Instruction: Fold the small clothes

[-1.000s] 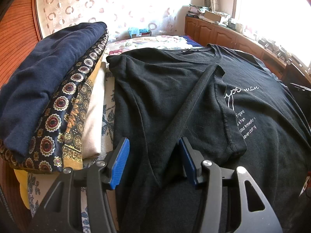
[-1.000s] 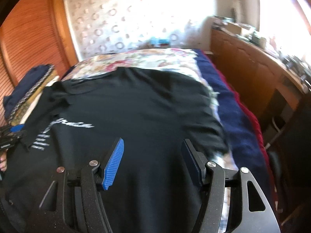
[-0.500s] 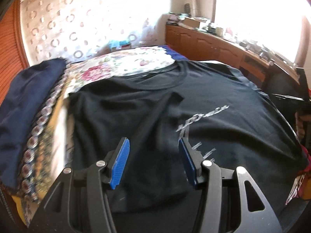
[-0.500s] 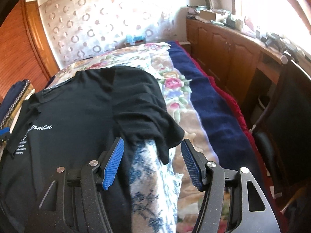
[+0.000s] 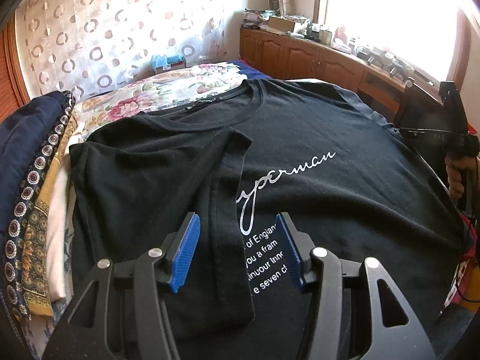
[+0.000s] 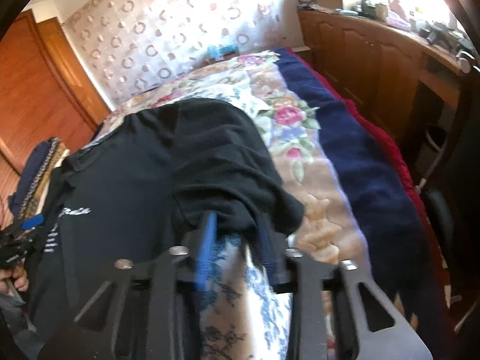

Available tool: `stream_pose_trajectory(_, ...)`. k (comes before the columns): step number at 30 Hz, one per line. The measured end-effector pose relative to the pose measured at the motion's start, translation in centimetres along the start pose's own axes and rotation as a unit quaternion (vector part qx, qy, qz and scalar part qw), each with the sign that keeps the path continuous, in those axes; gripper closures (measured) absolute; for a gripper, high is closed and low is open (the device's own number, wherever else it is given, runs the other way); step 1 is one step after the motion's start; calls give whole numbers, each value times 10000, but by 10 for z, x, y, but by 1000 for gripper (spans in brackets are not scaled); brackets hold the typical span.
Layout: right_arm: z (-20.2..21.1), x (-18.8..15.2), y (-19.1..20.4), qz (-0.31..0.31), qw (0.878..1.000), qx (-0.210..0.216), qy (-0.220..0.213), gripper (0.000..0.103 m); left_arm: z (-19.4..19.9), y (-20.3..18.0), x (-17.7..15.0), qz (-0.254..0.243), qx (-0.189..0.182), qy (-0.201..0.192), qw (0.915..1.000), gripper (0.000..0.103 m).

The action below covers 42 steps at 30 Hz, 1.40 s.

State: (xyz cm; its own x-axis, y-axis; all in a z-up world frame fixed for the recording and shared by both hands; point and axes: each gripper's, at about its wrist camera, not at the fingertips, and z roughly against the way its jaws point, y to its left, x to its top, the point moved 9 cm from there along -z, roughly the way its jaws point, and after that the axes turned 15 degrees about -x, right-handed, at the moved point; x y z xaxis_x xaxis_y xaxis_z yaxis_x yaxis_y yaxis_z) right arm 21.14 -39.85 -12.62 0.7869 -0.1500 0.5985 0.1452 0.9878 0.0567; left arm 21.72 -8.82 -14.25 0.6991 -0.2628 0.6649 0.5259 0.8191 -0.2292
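Black cotton covers most of the bed: a T-shirt (image 5: 315, 156) lies face up with its neck away from both grippers and its hem toward them, so its long axis runs straight ahead of the fingers. One side panel with its sleeve (image 5: 180, 198) is already laid over the chest, and its folded edge runs forward from between the fingers of the left gripper (image 5: 238, 253). That gripper hovers just above the cloth with its jaws standing apart and nothing pinched, the white lettering (image 5: 264, 258) showing just inside its right-hand finger.

The other sleeve (image 6: 237, 180) is what matters now. It lies directly in front of the right gripper (image 6: 237, 237), bunched at the shirt's outer edge where the cloth meets the floral bedspread (image 6: 300, 138). The right gripper's jaws are closing, with the sleeve's lower edge between the blue pads; the picture is smeared with motion, so I cannot tell whether they already press on it.

My reading is that the right hand is far the nearer to this sleeve, and the fold would carry it across to that gripper's left, toward the lettering. A stack of folded clothes (image 5: 33, 180) sits just off to the left gripper's left.
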Motion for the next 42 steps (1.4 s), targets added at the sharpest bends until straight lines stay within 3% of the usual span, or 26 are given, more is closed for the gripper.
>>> stream_pose_trajectory(3,5,3,4,325,9988,-317,-175,98,-1,-1,-2,17,-16,6,10000,51)
stream_pose_trajectory(9,22,18,11,510,9957,-459,-623,100,0,-1,-2,15,-7,-46,10000,51)
stream_pose_trajectory(16,60,47,63,1011,9871,-121,-1239,100,7,-2,3,20,-15,-173,9998,51)
stream_pose_trajectory(21,60,33,111,1305,9848,386,-1076,100,12,-3,11,-10,-26,-254,9997,51)
stream_pose_trajectory(26,32,1,121,1355,9886,364,-552,99,13,-9,23,-60,-102,-358,9993,51)
stream_pose_trajectory(28,27,-9,114,1292,9903,275,-423,95,14,-12,26,-81,-134,-398,9991,51)
stream_pose_trajectory(30,30,-13,104,1217,9917,140,-395,73,14,-14,27,-91,-166,-421,9989,51)
stream_pose_trajectory(32,38,-13,92,1065,9934,92,-424,62,13,-15,27,-83,-196,-430,9988,51)
stream_pose_trajectory(42,49,8,17,458,9954,-631,-564,55,11,-19,26,-40,-261,-454,9986,51)
